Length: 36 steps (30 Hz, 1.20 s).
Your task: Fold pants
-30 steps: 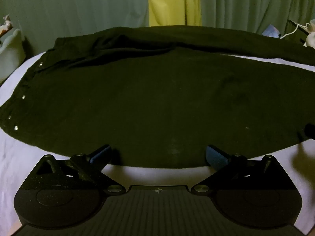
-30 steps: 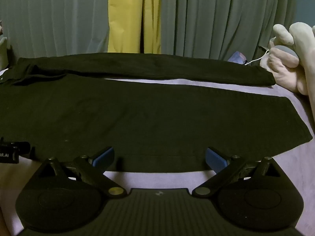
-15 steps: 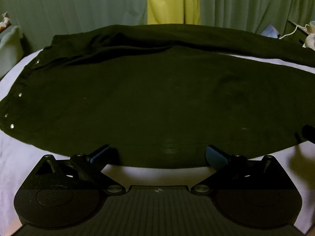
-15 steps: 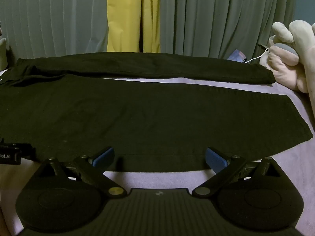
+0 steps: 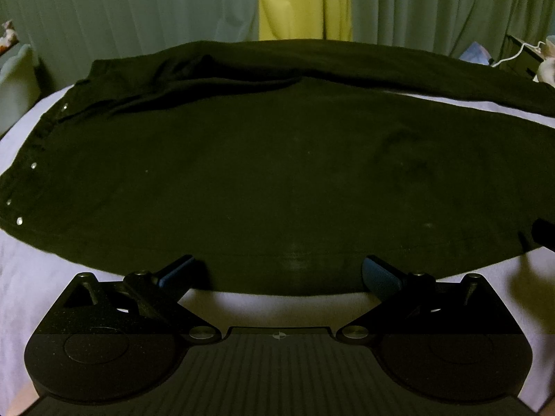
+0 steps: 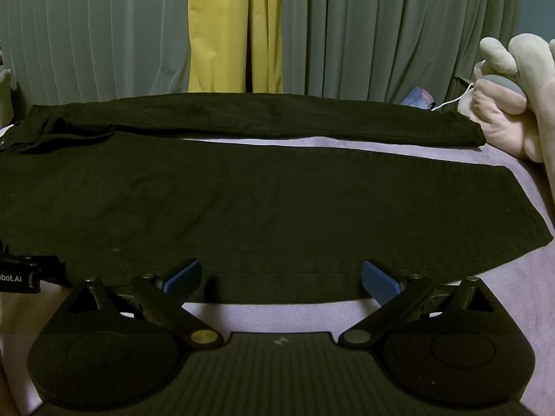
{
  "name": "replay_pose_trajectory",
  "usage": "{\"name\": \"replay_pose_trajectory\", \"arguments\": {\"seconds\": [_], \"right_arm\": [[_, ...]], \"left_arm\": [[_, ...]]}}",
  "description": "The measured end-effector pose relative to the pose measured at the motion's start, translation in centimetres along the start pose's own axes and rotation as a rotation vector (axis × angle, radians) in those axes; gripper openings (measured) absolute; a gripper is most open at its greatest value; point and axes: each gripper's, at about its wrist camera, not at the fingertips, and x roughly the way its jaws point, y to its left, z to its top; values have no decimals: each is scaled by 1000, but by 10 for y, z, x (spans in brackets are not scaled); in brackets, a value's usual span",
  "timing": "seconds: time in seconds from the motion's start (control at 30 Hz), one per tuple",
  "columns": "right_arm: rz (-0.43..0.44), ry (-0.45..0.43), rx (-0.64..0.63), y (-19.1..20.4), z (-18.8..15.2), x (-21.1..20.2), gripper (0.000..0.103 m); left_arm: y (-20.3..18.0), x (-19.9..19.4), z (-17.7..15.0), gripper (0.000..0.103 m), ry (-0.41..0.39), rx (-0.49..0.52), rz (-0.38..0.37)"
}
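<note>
Black pants (image 5: 277, 166) lie flat on a lilac bed sheet (image 5: 52, 277), waistband with small rivets at the left, both legs running right. The right wrist view shows the near leg (image 6: 263, 208) and the far leg (image 6: 263, 118) with a strip of sheet between them. My left gripper (image 5: 277, 272) is open, its blue pads at the pants' near edge by the hip. My right gripper (image 6: 281, 277) is open, its pads at the near leg's lower seam. Neither holds cloth.
Grey-green curtains (image 6: 381, 27) with a yellow panel (image 6: 222, 27) hang behind the bed. A plush toy (image 6: 513, 93) and a white cable (image 6: 451, 100) lie at the right. The other gripper's body (image 6: 20, 275) shows at the left edge.
Both grippers have edged slightly closer to the pants' near edge. The jaws stay open and the pants have not moved.
</note>
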Motion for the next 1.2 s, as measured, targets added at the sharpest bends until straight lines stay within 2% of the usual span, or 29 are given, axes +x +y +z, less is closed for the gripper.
{"name": "replay_pose_trajectory", "arguments": {"seconds": [1.2], "right_arm": [[3, 5, -3, 0, 0, 1, 99]], "left_arm": [[5, 5, 6, 103, 24, -5, -12]]}}
